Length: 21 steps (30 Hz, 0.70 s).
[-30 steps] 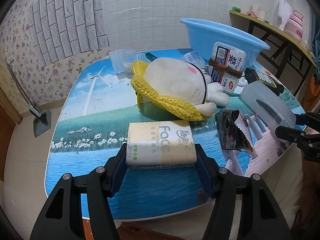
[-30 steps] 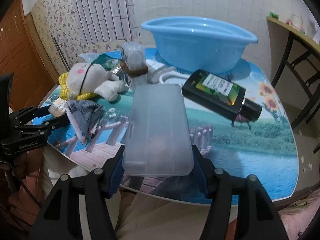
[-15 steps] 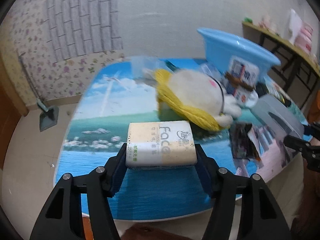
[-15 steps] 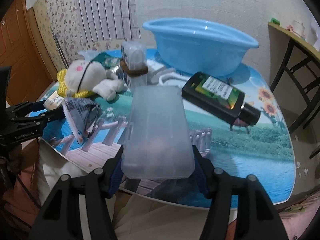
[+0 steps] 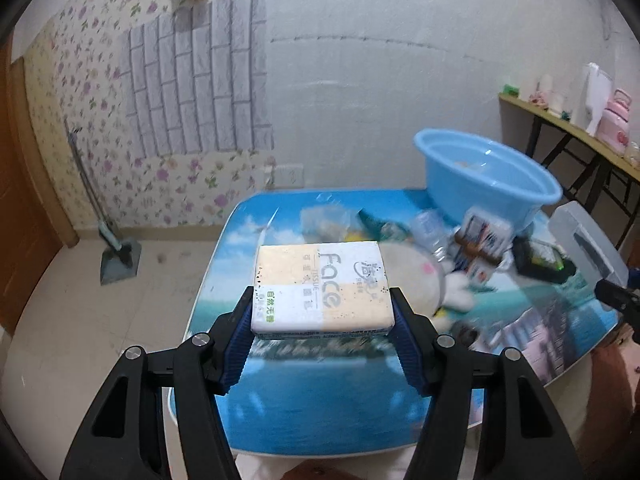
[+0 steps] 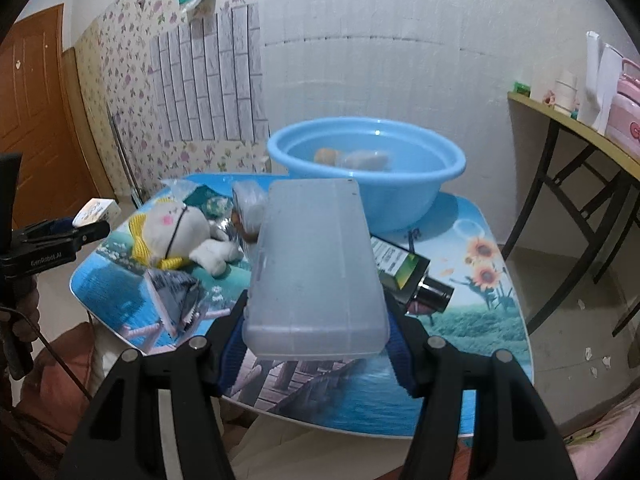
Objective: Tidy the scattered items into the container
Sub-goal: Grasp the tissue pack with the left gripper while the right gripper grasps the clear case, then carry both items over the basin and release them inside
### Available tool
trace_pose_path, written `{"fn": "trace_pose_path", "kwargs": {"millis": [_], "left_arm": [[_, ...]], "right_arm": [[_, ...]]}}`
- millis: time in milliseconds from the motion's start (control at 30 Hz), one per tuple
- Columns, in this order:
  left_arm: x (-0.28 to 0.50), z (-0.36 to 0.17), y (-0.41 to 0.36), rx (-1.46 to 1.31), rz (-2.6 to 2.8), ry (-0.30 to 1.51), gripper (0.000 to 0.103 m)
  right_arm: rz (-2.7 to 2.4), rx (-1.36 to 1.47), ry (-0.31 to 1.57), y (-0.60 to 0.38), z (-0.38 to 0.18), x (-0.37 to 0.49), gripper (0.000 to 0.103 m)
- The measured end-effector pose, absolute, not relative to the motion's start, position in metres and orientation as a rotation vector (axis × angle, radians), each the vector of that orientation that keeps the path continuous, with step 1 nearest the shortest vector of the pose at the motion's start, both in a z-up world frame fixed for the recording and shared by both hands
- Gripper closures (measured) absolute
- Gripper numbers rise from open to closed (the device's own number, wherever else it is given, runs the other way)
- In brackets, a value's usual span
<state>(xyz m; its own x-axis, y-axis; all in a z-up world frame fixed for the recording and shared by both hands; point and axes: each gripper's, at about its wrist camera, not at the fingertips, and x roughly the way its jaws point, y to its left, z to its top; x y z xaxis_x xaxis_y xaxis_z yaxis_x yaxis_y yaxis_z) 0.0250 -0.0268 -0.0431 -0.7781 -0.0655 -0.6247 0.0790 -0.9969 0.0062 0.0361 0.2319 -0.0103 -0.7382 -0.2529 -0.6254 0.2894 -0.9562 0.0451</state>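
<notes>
My left gripper (image 5: pixel 322 320) is shut on a cream and white tissue pack (image 5: pixel 320 286), held in the air above the near left of the picture-printed table (image 5: pixel 320 408). My right gripper (image 6: pixel 316 328) is shut on a frosted plastic box (image 6: pixel 316 260), also lifted above the table. The blue basin (image 6: pixel 404 196) stands at the table's far side with a few small items inside. In the right wrist view the left gripper (image 6: pixel 86 228) shows at the left edge with the tissue pack (image 6: pixel 96 210).
On the table lie a white plush toy with a yellow hat (image 6: pixel 172 232), a dark bottle (image 6: pixel 408 272), a silver snack bag (image 6: pixel 176 296) and a banded pack (image 5: pixel 484 236). A side table (image 6: pixel 576 136) with pink items stands right. A dustpan (image 5: pixel 120 252) leans at the left wall.
Both grippers have risen from the table with their loads, the tissue pack and the plastic box, and both views now look less steeply down. The left view has swung left.
</notes>
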Motion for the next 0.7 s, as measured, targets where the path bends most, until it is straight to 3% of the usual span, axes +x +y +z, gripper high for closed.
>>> {"fn": "trace_pose_path", "kwargs": {"millis": [700], "left_arm": [[-0.069,0.014,0.095,0.956,-3.151,-0.157,0.041]], "right_arm": [[-2.726,0.871,-0.025,0.266,0.018,-0.015,0.043]]}}
